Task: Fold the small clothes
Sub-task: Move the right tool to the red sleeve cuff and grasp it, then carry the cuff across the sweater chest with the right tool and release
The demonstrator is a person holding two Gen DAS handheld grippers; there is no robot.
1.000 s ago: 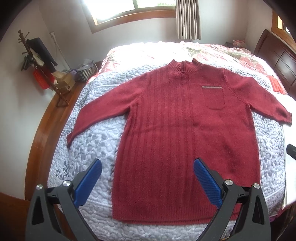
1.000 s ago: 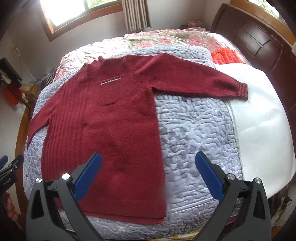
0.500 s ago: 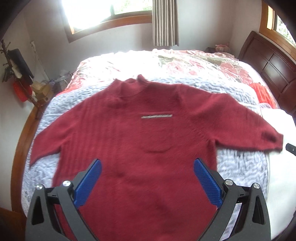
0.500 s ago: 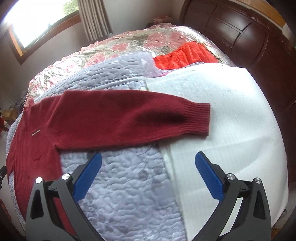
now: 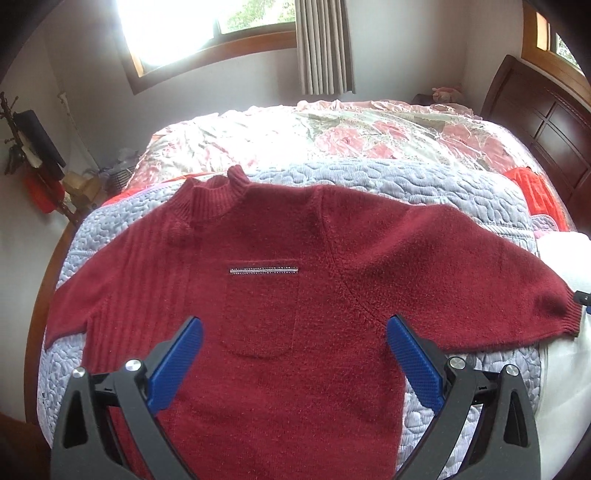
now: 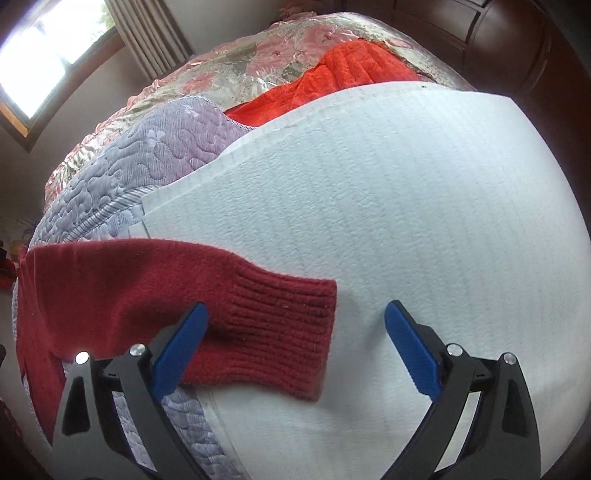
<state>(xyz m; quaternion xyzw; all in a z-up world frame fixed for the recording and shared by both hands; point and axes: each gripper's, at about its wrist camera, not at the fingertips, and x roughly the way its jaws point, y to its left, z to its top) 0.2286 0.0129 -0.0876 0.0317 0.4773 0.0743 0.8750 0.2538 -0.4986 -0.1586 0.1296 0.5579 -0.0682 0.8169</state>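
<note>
The sweater [image 5: 280,295] lay flat and face up on the grey quilt [image 5: 424,184] of the bed, collar toward the window [image 5: 173,33], both sleeves spread out to the sides; its chest pocket [image 5: 258,317] with a thin glittering strip along the top sat near the middle of the left wrist view. The left gripper [image 5: 293,332] hung above the chest of the sweater, pointing forward and slightly down toward the collar; its blue fingers [image 5: 177,362] stood wide apart with the pocket between them, holding nothing. The right gripper [image 6: 295,314] was low over the end of the sweater's sleeve [image 6: 129,288], tilted down at the bed; its fingers were likewise spread wide and empty, the left one [image 6: 181,343] over the ribbed cuff [image 6: 280,328], whether touching it I could not tell, and the right one [image 6: 410,347] above the white cloth [image 6: 406,184]. The cuff rested on that white cloth, just past the edge of the quilt; the rest of the sleeve ran back across the quilt toward the body. An orange towel [image 6: 332,77] lay farther up the bed, near the dark headboard [image 5: 546,122], partly under the white cloth and well apart from the sweater; a flowered cover [image 5: 351,136] filled the far part of the bed.
</note>
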